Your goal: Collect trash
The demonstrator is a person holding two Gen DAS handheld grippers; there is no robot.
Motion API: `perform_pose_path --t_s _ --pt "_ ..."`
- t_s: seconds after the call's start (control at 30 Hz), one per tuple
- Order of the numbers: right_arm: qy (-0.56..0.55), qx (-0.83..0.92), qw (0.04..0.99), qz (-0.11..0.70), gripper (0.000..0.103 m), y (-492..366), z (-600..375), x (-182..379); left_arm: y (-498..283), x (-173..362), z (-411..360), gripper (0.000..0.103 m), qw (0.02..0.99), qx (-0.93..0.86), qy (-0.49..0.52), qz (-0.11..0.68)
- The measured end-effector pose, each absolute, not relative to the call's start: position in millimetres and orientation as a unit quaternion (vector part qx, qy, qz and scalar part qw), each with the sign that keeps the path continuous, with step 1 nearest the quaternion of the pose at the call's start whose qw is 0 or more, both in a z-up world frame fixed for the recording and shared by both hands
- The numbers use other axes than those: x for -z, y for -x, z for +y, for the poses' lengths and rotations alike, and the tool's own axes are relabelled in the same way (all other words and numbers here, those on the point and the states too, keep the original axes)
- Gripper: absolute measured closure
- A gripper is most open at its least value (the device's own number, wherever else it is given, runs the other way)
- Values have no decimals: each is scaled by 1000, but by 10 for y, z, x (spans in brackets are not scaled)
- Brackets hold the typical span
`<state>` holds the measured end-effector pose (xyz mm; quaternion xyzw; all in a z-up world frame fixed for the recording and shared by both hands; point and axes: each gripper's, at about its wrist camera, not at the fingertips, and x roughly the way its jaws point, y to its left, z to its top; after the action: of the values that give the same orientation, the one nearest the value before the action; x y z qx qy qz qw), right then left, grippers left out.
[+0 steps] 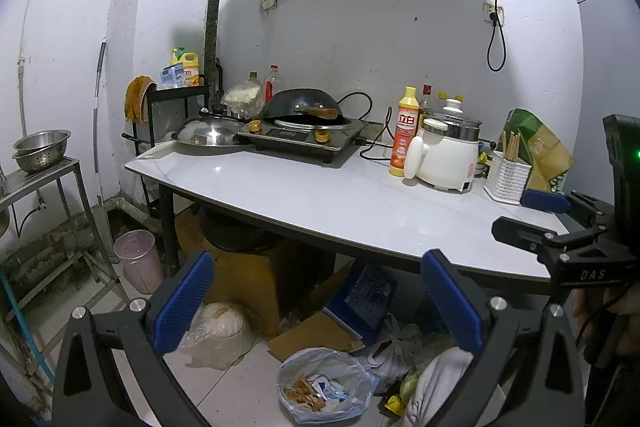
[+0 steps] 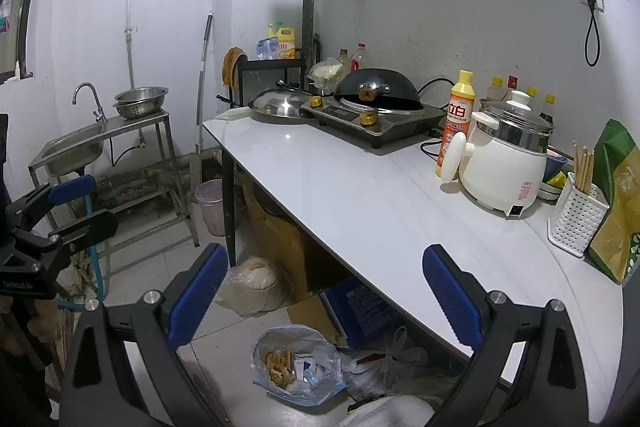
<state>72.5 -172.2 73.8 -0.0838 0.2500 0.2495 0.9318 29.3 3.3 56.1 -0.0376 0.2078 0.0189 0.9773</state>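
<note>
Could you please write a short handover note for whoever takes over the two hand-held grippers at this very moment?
Left hand-held gripper: open, empty, held in front of the table edge.
Right hand-held gripper: open, empty, held beside the left one.
Trash: an open plastic trash bag with scraps inside sits on the floor under the white table. Other bags lie beside it: a bag with a pale round bundle and a crumpled white bag.
Done: nothing is gripped; no trash visibly collected.
Left: pick up the trash, probably starting at the open bag. The tabletop holds only cookware and bottles.

Left claw (image 1: 316, 301) gapes wide, empty; right claw (image 2: 322, 295) likewise.
</note>
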Motion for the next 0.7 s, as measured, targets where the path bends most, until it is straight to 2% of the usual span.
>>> perform_pose_path --t_s 0.7 --pt "85 -248 932 251 6 -722 -1753 -738 -274 -611 -1 0 979 -8 39 202"
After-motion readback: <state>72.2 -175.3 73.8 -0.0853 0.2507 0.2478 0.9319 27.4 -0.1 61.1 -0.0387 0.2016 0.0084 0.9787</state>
